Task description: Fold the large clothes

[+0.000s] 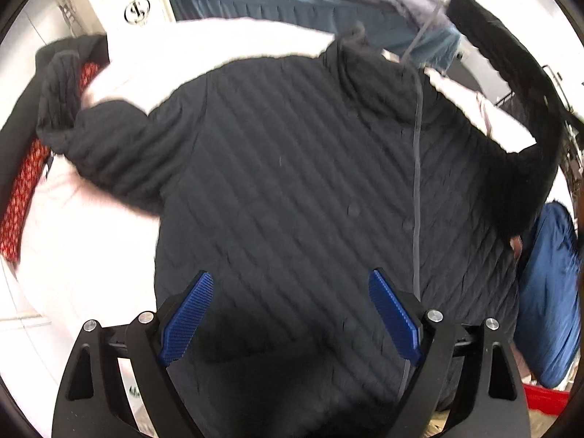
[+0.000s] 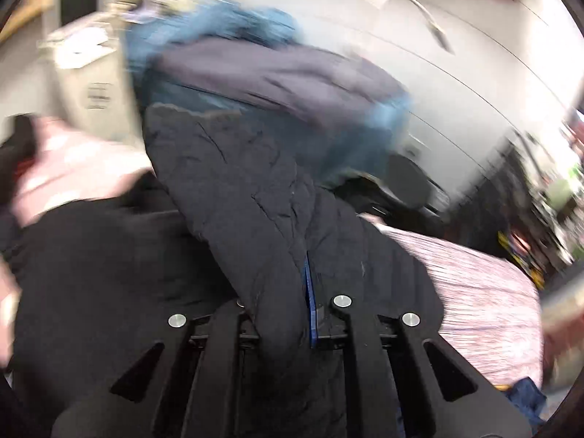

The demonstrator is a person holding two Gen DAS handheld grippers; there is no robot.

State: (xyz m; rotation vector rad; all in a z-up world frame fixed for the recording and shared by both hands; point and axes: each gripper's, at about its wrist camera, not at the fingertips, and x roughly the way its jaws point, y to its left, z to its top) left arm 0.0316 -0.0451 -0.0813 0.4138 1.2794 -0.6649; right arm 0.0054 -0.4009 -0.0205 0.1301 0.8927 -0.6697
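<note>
On the pink cover (image 1: 91,255) a dark quilted jacket (image 1: 292,182) lies spread flat, one sleeve out to the left; its hem is hidden behind the left gripper (image 1: 290,314). Right wrist view heavily motion-blurred: background unreadable, blue-grey clothes (image 2: 262,73) piled behind. Red patterned cloth (image 1: 22,197) cut off at frame edge. Left gripper hangs over the jacket, jaws wide apart, empty. Right gripper (image 2: 288,303): jaws clamped on a bunched fold of jacket.
</note>
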